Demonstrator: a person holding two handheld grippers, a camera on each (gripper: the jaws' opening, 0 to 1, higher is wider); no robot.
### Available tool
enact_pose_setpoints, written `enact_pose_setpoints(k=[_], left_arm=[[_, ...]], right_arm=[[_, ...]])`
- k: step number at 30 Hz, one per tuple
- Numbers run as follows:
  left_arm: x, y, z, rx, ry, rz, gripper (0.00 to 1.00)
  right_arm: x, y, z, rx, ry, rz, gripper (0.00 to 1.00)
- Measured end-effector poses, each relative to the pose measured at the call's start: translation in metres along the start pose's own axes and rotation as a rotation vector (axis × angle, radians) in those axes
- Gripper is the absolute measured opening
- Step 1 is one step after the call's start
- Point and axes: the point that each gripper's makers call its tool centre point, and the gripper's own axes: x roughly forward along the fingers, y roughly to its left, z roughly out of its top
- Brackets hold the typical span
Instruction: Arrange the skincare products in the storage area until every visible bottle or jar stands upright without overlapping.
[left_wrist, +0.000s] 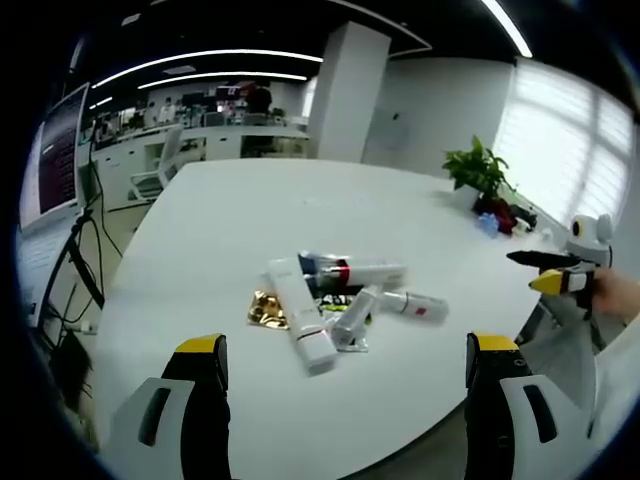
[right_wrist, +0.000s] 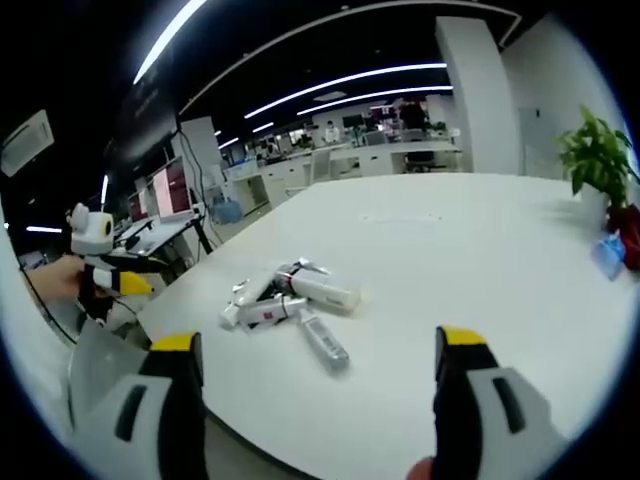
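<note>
Over the big white oval table (left_wrist: 250, 220), I hold my left gripper (left_wrist: 345, 365) and my right gripper (right_wrist: 315, 365) with jaws spread wide and empty, both well short of the heap of white plastic skincare tubes (left_wrist: 335, 300) lying flat and crossed at the table's middle on crinkled gold foil sachets (left_wrist: 266, 310). To do this well, I judge I should take the topmost long white tube (left_wrist: 300, 315) first, near its cap, and stand it clear of the heap. I count about five tubes, perhaps two sachets, one potted green plant (left_wrist: 478, 170) at the table's far edge.
</note>
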Motion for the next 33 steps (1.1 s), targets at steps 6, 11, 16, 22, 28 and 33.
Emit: enact_pose_setpoints(k=[6,11,16,22,28,33], left_arm=[[0.002,0.000,0.000,0.006,0.004,-0.006,0.97],[0.005,-0.001,-0.002,0.007,0.009,-0.011,0.97],[0.006,-0.001,-0.004,0.008,0.018,-0.015,0.97],[0.009,-0.001,-0.007,0.004,0.026,-0.021,0.97],[0.011,-0.003,-0.008,0.007,0.031,-0.028,0.97],[0.012,-0.003,-0.010,0.009,0.038,-0.031,0.96]], right_arm=[[0.007,-0.004,0.001,-0.017,0.016,0.008,0.96],[0.015,-0.009,0.002,-0.037,0.035,0.018,0.95],[0.023,-0.011,0.005,-0.060,0.046,0.031,0.93],[0.038,-0.014,0.004,-0.080,0.074,0.055,0.90],[0.049,-0.015,0.005,-0.100,0.093,0.077,0.88],[0.060,-0.017,0.011,-0.133,0.111,0.100,0.85]])
